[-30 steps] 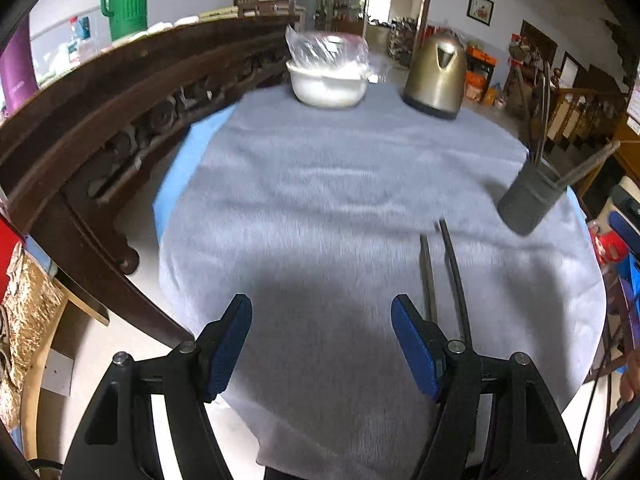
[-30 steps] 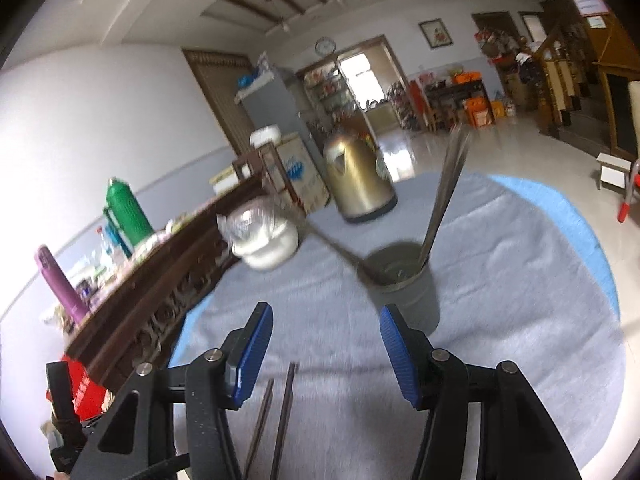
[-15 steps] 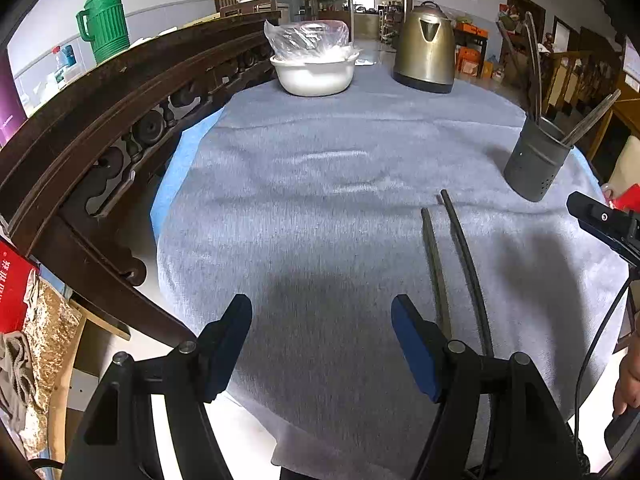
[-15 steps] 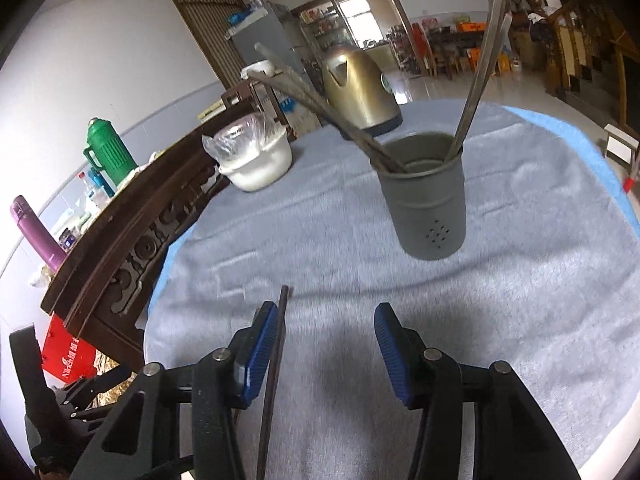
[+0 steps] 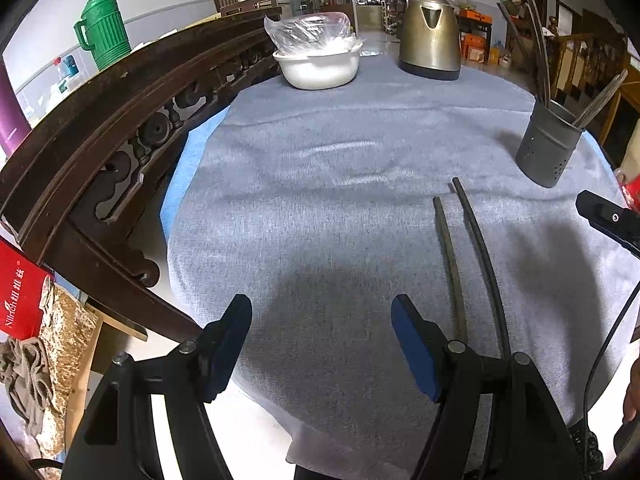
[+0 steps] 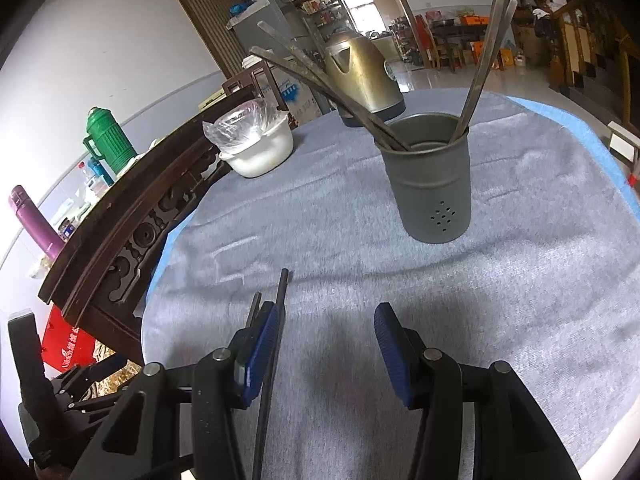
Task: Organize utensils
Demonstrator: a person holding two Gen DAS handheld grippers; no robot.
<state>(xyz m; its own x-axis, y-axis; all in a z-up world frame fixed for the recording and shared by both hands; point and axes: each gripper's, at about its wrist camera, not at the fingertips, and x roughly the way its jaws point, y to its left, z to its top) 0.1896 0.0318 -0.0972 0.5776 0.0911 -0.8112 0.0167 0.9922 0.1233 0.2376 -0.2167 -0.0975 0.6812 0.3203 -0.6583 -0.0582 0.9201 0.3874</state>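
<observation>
Right tongs (image 6: 326,344) have dropped beside the chopsticks (image 6: 276,320) on the cloth

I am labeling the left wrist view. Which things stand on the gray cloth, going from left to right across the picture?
White bowl → kettle → two dark chopsticks lying flat → gray holder with utensils in it.
</observation>
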